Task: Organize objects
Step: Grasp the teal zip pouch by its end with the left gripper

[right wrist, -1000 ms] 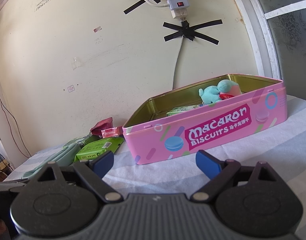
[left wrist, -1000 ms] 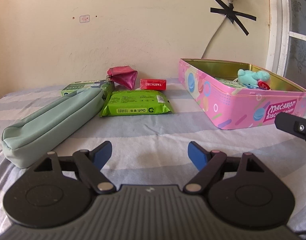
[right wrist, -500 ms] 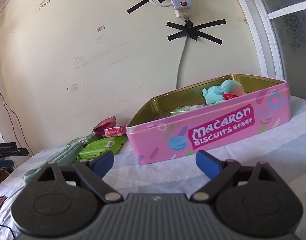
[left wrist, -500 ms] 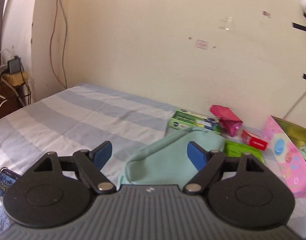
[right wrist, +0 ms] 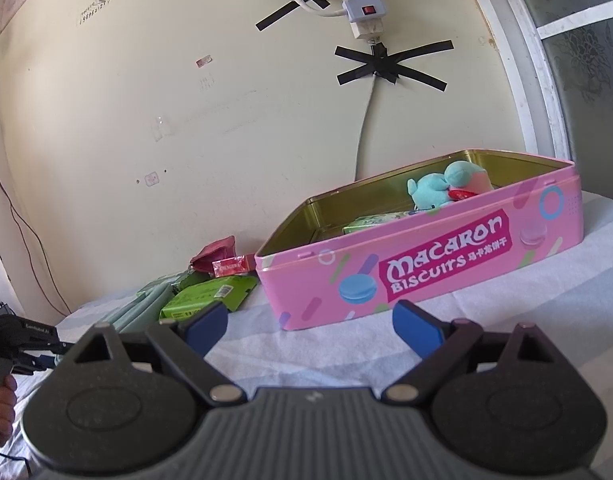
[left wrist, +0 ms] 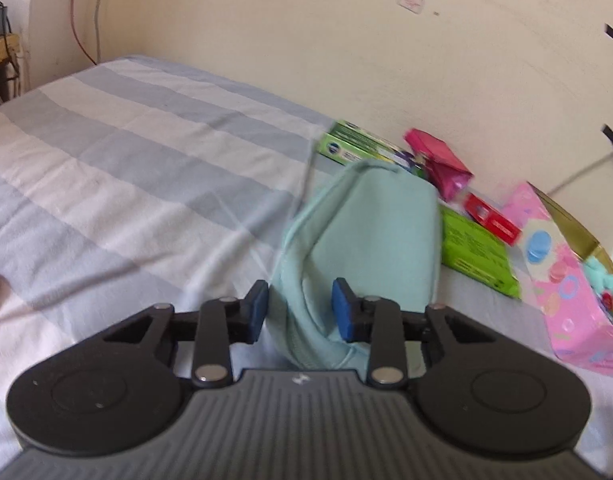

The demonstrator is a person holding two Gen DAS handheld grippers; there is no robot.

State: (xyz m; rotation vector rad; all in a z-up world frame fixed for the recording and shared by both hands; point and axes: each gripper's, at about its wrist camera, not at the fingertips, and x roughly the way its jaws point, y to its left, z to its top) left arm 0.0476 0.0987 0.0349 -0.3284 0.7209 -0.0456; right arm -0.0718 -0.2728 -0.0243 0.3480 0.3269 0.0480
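Left gripper [left wrist: 299, 312], jaws narrowed round near end of mint pouch [left wrist: 370, 236] on striped bed; contact unclear. Grip deep, lift level twd pink tin [right wrist: 426, 256]. Right gripper [right wrist: 310, 328] jaws apart, empty, near tin.

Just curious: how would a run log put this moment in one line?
left tool: closing around mint-green fabric pouch | right tool: open, idle | pink biscuit tin: open

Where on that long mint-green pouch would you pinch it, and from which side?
At the near end of the mint-green pouch, from the short end along its length. It lies long and narrow on the striped bed, pointing at the left gripper, whose fingers already straddle the soft edge there. Fabric bunches easily, so a narrow pinch probably holds.
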